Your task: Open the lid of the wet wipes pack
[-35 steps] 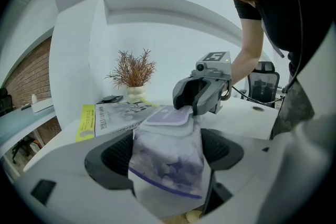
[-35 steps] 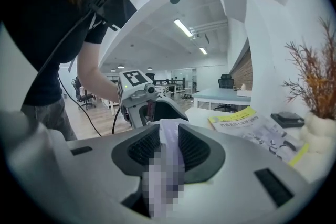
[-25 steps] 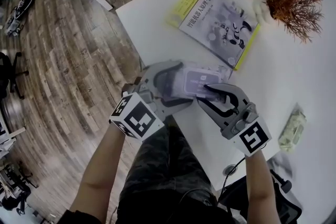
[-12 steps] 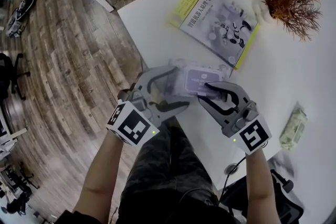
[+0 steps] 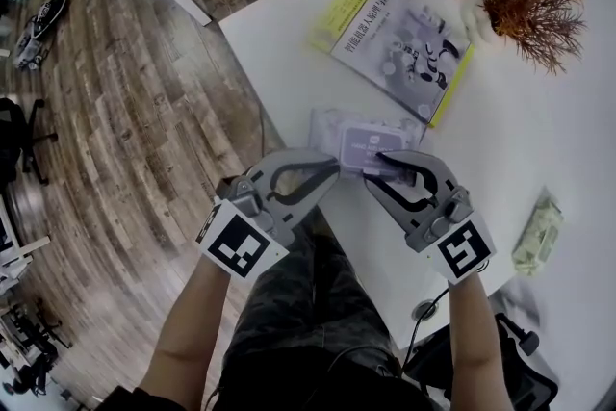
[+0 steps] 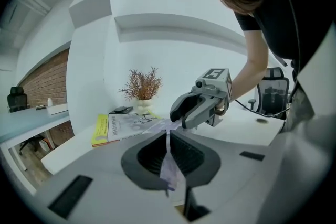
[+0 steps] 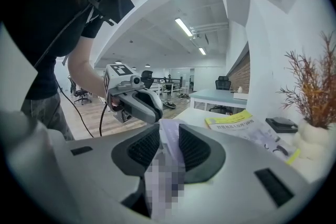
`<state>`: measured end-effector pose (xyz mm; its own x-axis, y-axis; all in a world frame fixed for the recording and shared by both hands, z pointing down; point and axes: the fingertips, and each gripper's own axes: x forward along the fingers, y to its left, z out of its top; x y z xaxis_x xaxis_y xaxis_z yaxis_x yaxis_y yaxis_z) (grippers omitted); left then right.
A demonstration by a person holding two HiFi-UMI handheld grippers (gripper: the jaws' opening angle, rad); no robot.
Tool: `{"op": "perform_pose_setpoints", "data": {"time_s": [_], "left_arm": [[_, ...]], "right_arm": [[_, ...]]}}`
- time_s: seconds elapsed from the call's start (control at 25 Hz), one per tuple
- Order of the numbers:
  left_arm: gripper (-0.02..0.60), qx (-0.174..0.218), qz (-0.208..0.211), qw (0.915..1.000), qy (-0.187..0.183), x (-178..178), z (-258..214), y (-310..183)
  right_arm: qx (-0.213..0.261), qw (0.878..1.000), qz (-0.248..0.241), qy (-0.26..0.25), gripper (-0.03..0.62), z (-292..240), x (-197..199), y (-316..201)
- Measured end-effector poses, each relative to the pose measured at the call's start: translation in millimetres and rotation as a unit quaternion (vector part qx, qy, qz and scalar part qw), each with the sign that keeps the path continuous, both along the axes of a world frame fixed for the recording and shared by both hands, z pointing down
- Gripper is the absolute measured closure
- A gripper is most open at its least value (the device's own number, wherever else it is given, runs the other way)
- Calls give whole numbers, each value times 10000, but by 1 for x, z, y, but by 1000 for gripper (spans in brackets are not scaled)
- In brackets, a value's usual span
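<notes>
Left gripper (image 5: pixel 334 170), spread wide around the wet wipes pack (image 5: pixel 371 141) a moment ago, is now closing on a thin lilac flap (image 6: pixel 168 165) at the pack's 8 o'clock edge. Right gripper (image 5: pixel 373 168) stays clamped on the 5 o'clock end. Peel looks ready to start.

- Head view: from high above, it looks steeply down on a corner of the white surface (image 5: pixel 539 159) and the wood floor (image 5: pixel 125 111). The left gripper (image 5: pixel 337 168) and right gripper (image 5: pixel 378 157) are mid-frame, fairly near.
- Left gripper view: low over the surface, it looks along its own jaws, which are closing on a thin flap of the wet wipes pack (image 5: pixel 371 141). It faces the right gripper, the book (image 5: pixel 399 38) and the plant (image 5: pixel 527 0).
- Right gripper view: similar height, probably facing roughly the opposite way. The pack is very close between its jaws, with the open office (image 7: pixel 173 84) beyond.
- Shared: all three views catch the pack, book and plant, and each gripper view sees the other gripper.
</notes>
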<state>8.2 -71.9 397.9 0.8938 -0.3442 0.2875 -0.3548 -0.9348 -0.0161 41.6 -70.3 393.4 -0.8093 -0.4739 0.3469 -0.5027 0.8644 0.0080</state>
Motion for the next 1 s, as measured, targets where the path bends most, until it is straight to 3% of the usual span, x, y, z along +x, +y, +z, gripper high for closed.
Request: {"op": "perform_pose_setpoints", "data": {"time_s": [0.12,0.6,1.0], "left_arm": [[566,-22,-25,10000,-13,1,-1,2],[566,-70,-76,9999,-5,5,-4,-1],[566,-7,-91,9999,65,4,-11,-3]], "right_arm": [[28,10000,66,-60,467,-3,0,0],[91,9996,246,-80,471,-10,1,-1],[172,9959,882,48,471,-13,30,6]]}}
